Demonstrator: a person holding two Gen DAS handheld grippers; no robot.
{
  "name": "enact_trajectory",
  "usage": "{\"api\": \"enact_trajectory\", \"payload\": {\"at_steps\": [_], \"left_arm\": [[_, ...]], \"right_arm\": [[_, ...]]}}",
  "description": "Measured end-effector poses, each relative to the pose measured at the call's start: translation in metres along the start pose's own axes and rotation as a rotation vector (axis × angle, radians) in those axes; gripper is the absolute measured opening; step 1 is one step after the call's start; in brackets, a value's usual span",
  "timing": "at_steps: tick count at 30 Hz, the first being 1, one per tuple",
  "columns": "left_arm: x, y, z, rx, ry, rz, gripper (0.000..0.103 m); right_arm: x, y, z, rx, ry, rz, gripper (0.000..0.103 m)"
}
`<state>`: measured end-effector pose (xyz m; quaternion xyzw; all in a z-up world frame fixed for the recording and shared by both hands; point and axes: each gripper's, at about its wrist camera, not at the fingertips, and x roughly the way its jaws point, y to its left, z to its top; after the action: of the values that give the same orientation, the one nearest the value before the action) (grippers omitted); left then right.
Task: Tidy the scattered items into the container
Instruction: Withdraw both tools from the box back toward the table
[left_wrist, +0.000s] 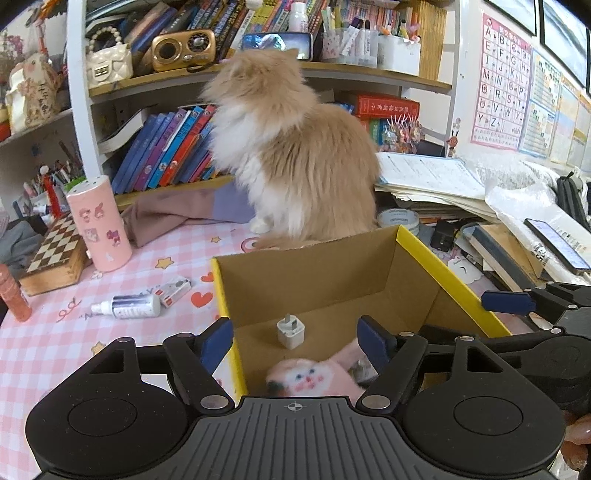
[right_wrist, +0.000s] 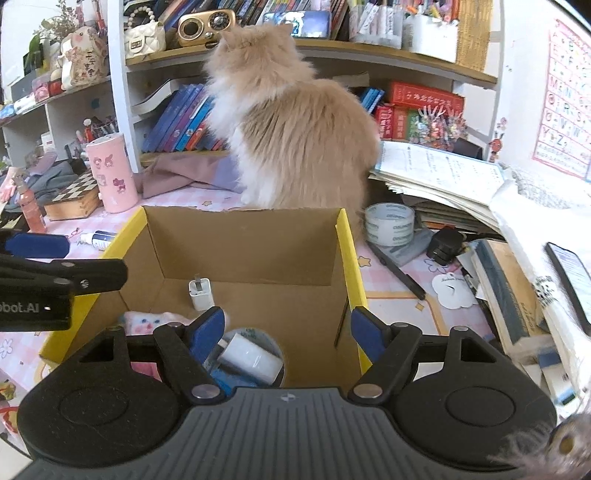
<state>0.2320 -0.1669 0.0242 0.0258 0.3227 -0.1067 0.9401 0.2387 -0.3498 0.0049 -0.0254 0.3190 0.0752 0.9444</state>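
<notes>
1. We see the cardboard box (right_wrist: 251, 251) open-topped on the desk (left_wrist: 55, 350), its yellow rim running close along the left and right sides of our view.
2. Our left hand-held gripper (left_wrist: 295, 343) hangs over the box's near left corner with its jaws wide and nothing between the pads; the left pad sits outside the yellow edge, the right pad inside.
3. Our right hand-held gripper (right_wrist: 288, 332) hangs over the box's near right part, jaws wide apart and empty; its right pad is just beside the right wall.
4. Inside the box lie a white charger (left_wrist: 290, 331) towards the middle of the floor, a pink plush toy (left_wrist: 314, 376) near the front, and a white roll (right_wrist: 251, 356) on something blue at the near wall.
5. Still out on the desk left of the box: a small spray bottle (left_wrist: 127, 305) and a little white-and-red packet (left_wrist: 173, 290), well clear of the rim.
6. A fluffy cat (left_wrist: 295, 155) sits just behind the far wall, closing that side.
7. To the right, a tape roll (right_wrist: 389, 223), a black pen (right_wrist: 399, 273) and stacked books (right_wrist: 509, 291) crowd the desk; the left side has more open room
</notes>
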Motion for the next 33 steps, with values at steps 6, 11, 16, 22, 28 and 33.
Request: {"api": "enact_trajectory", "payload": {"at_steps": [6, 11, 16, 22, 28, 33], "left_arm": [[-0.022, 0.014, -0.014, -0.018, -0.019, -0.023, 0.077], [-0.037, 0.027, -0.028, -0.025, -0.020, -0.047, 0.077], [-0.051, 0.040, -0.041, -0.025, -0.021, -0.067, 0.077], [-0.069, 0.053, -0.060, -0.017, -0.011, -0.076, 0.077], [-0.084, 0.065, -0.080, -0.015, 0.009, -0.082, 0.078], [-0.094, 0.073, -0.095, -0.012, 0.033, -0.077, 0.081]], "right_arm": [[-0.023, 0.012, -0.013, 0.037, -0.014, -0.058, 0.074], [-0.041, 0.029, -0.026, 0.056, -0.011, -0.091, 0.074], [-0.058, 0.047, -0.038, 0.077, -0.008, -0.122, 0.074], [-0.076, 0.070, -0.054, 0.087, -0.004, -0.149, 0.074], [-0.091, 0.095, -0.070, 0.080, 0.006, -0.156, 0.074], [-0.100, 0.115, -0.079, 0.073, 0.014, -0.146, 0.075]]}}
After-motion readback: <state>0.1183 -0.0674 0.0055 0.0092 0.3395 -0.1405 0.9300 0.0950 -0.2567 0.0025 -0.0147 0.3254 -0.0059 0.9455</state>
